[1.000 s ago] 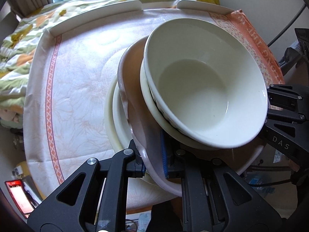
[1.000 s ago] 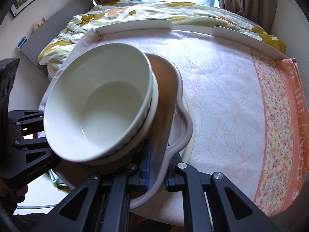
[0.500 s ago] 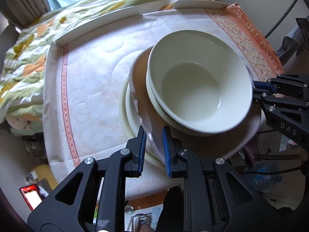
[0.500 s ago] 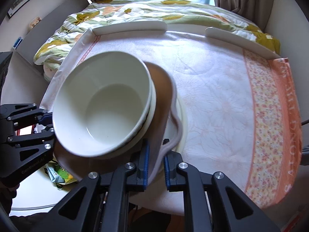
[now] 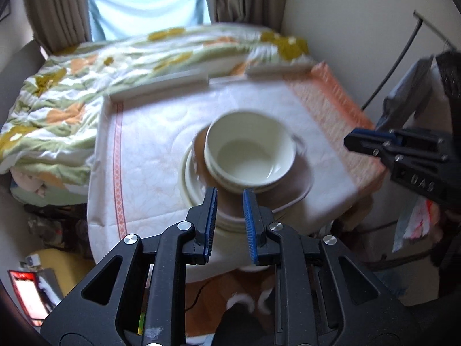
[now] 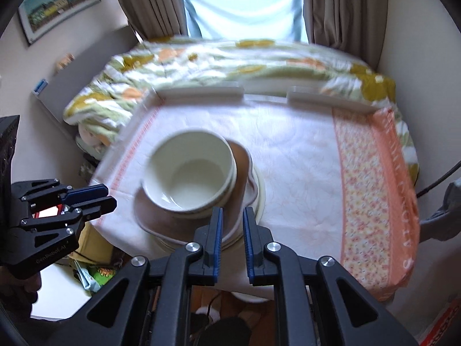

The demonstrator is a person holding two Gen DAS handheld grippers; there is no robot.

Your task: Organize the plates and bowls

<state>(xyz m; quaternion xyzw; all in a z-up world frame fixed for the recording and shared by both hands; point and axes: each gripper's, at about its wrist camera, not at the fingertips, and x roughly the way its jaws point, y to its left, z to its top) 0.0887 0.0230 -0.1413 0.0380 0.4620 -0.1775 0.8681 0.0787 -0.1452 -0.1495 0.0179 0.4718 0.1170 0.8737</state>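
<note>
The stack is judged finished; the white bowl (image 5: pixel 250 158) is nested on the brown plate (image 5: pixel 296 186) near the table's front edge; the left gripper (image 5: pixel 229 210), jaws opening, and the right gripper (image 6: pixel 232 226), jaws apart, are seen empty; only withdrawal is called for.

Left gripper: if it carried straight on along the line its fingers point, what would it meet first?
Most likely the near rim of the brown plate under the stacked white bowls. The left gripper, its jaws opening with nothing between them, hangs above the stack, so depth is uncertain.
</note>
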